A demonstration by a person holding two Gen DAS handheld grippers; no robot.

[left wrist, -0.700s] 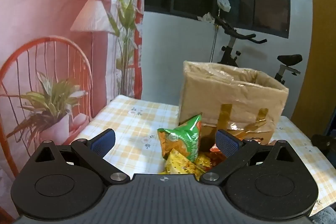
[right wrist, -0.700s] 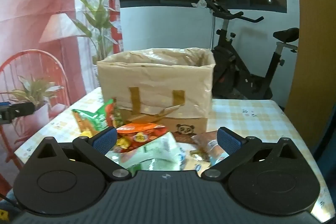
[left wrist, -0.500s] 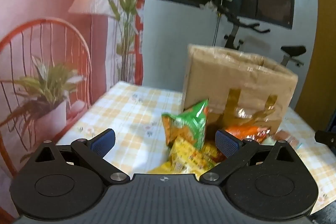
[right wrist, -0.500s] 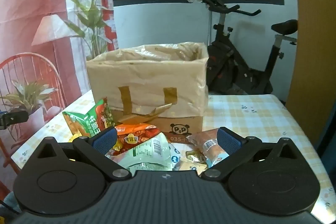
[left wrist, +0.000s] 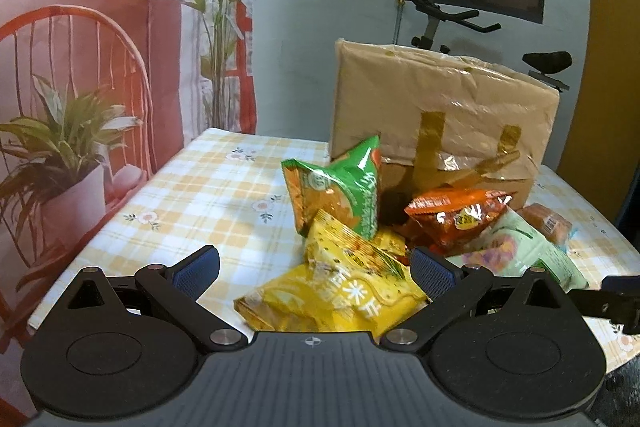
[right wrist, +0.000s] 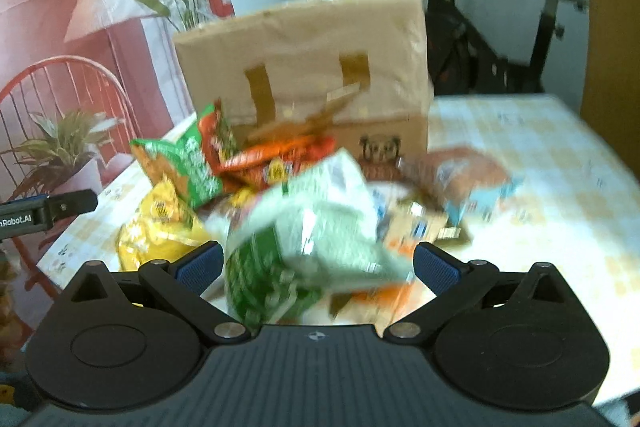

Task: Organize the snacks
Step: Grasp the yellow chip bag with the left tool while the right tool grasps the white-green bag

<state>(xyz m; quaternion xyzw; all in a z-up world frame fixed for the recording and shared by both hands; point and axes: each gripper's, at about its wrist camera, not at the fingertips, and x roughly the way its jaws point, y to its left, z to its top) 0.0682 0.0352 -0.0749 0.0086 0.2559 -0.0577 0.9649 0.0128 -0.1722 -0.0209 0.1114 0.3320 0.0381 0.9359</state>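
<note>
A heap of snack bags lies on the checked table (left wrist: 192,203) in front of a tall brown cardboard box (left wrist: 436,119). A green bag (left wrist: 340,187) stands upright, yellow bags (left wrist: 340,291) lie nearest, an orange-red bag (left wrist: 456,215) and a pale green bag (left wrist: 516,247) sit to the right. My left gripper (left wrist: 316,271) is open over the yellow bags, its pads clear of them. My right gripper (right wrist: 318,265) is open, with the pale green bag (right wrist: 304,227) between its fingers untouched. The right wrist view is blurred.
A brown wrapped snack (right wrist: 468,179) and small packets lie right of the heap. A printed pink backdrop (left wrist: 80,27) hangs at the left, an exercise bike (left wrist: 440,23) stands behind the box. The table edge (left wrist: 80,259) runs close on the left.
Both grippers have tipped down and moved closer to the snack heap. The bags now fill more of each view. Both stayed open.
</note>
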